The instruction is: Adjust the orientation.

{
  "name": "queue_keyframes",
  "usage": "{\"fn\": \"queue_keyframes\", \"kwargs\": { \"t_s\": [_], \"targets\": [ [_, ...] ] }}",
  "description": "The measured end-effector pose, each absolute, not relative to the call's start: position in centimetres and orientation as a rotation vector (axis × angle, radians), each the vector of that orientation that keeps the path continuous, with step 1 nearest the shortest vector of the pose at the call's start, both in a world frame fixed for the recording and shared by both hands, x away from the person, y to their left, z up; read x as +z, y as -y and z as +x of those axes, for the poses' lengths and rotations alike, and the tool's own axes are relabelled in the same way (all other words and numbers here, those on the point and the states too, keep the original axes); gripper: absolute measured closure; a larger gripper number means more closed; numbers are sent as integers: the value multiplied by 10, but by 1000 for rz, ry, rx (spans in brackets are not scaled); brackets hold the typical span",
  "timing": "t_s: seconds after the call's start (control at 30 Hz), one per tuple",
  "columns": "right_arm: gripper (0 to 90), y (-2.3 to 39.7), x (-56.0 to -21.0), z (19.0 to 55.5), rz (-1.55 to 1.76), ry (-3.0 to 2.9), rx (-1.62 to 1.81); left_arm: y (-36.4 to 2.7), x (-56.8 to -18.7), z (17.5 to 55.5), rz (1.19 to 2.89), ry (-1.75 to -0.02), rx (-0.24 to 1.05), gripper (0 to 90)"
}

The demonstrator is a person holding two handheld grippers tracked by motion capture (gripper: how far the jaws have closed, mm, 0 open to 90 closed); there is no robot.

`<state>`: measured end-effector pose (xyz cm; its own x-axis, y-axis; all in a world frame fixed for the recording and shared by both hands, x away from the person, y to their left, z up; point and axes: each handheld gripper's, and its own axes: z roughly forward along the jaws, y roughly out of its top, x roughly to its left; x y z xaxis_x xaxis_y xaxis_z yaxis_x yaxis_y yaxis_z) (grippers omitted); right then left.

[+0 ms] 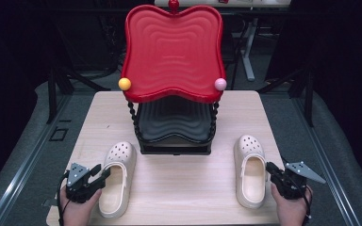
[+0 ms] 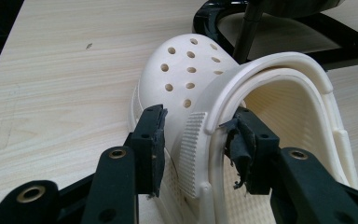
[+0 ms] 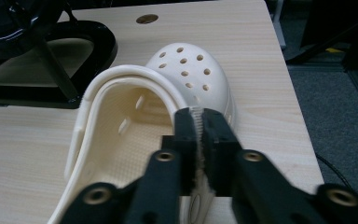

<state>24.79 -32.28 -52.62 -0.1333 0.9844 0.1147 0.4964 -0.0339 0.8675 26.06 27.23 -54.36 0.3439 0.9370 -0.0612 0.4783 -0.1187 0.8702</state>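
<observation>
1. Items: two cream foam clogs lie soles down on the worktop, toes toward the far edge. The left clog (image 1: 118, 178) lies near the near-left corner; the right clog (image 1: 250, 169) lies near the near-right corner.

2. Handling, judged: the clogs look light, soft-walled and slightly springy. The side wall should flex under a pinch without damage. The matt, ribbed surface should give adequate grip. A clog held by one wall will probably hang tilted.

3. Grasp point: the upper side wall beside the foot opening, where the strap joins.

4. Left tongs (image 2: 193, 144): jaws apart, straddling the outer wall and ribbed strap end of the left clog. The right jaw pad appears to be at the inner face of the wall; the left pad stands clear of the outer face.

5. Right tongs (image 3: 199, 140): jaws together, clamped on the thin outer wall of the right clog.

6. Surroundings: a two-tier rack stands between the clogs toward the far edge, with a red tray (image 1: 172, 52) above a black tray (image 1: 174, 122). A yellow knob (image 1: 124, 84) and a pink knob (image 1: 220, 84) sit at the red tray's near corners.

7. Obstructions, judged: the black base and twisted posts lie near each toe. The red tray overhangs the black one, so clearance there is low.
</observation>
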Motion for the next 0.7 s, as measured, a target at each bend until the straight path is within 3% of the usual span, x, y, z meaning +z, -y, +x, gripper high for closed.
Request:
{"fn": "queue_keyframes", "kwargs": {
  "t_s": [0.23, 0.7],
  "targets": [
    [674, 311, -531, 249, 1525, -1725, 970, -272, -543, 260, 1742, -1261, 668, 571],
    [751, 300, -532, 253, 1528, -1795, 988, -272, -543, 260, 1742, -1263, 665, 570]
  ]
}}
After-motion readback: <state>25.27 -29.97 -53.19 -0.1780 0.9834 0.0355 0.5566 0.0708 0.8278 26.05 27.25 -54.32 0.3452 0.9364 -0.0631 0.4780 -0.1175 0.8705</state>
